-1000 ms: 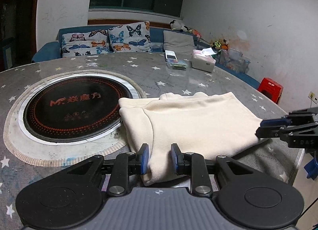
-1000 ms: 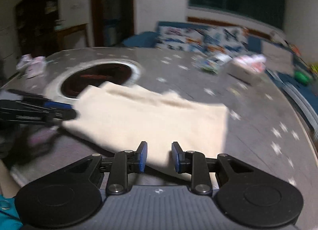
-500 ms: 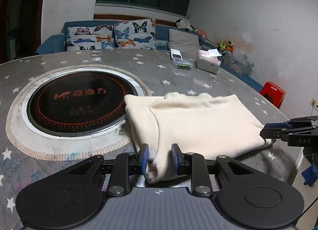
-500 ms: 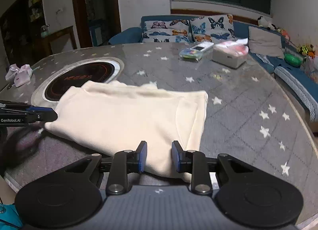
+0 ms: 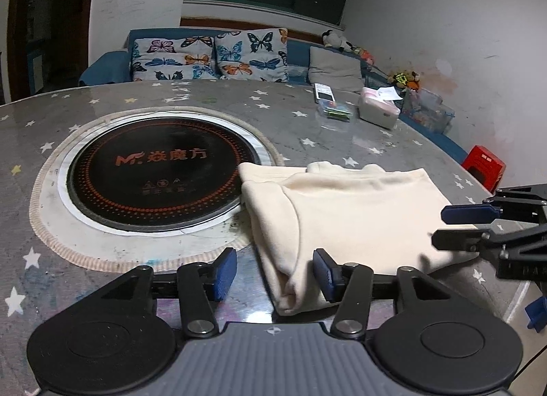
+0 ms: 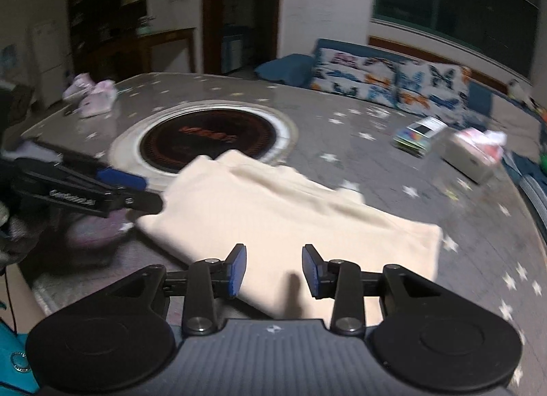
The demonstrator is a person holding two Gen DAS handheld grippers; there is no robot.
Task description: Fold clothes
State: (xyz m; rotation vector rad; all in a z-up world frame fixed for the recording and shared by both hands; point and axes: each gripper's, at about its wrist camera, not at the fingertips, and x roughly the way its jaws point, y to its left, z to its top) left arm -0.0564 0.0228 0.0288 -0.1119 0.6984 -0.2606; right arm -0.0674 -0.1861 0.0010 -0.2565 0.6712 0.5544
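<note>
A cream garment [image 5: 348, 211] lies folded on the star-patterned table, beside the round black cooktop. My left gripper [image 5: 275, 274] is open, its jaws standing either side of the garment's near left corner. My right gripper [image 6: 273, 269] is open just above the garment's [image 6: 273, 221] near edge. The right gripper also shows in the left wrist view [image 5: 454, 227] at the garment's right corner. The left gripper shows in the right wrist view [image 6: 136, 192] at the garment's left corner.
A round black induction cooktop [image 5: 157, 170] with a pale rim is set into the table, touching the garment's far left corner. A tissue box [image 5: 377, 110], a remote and a small case [image 5: 335, 112] lie at the far right. A sofa with butterfly cushions [image 5: 208, 59] stands behind.
Both grippers have opened wider. The left wrist view has drawn back slightly from the garment's corner; the right wrist view has swung left and is blurred. The garment lies as before.
</note>
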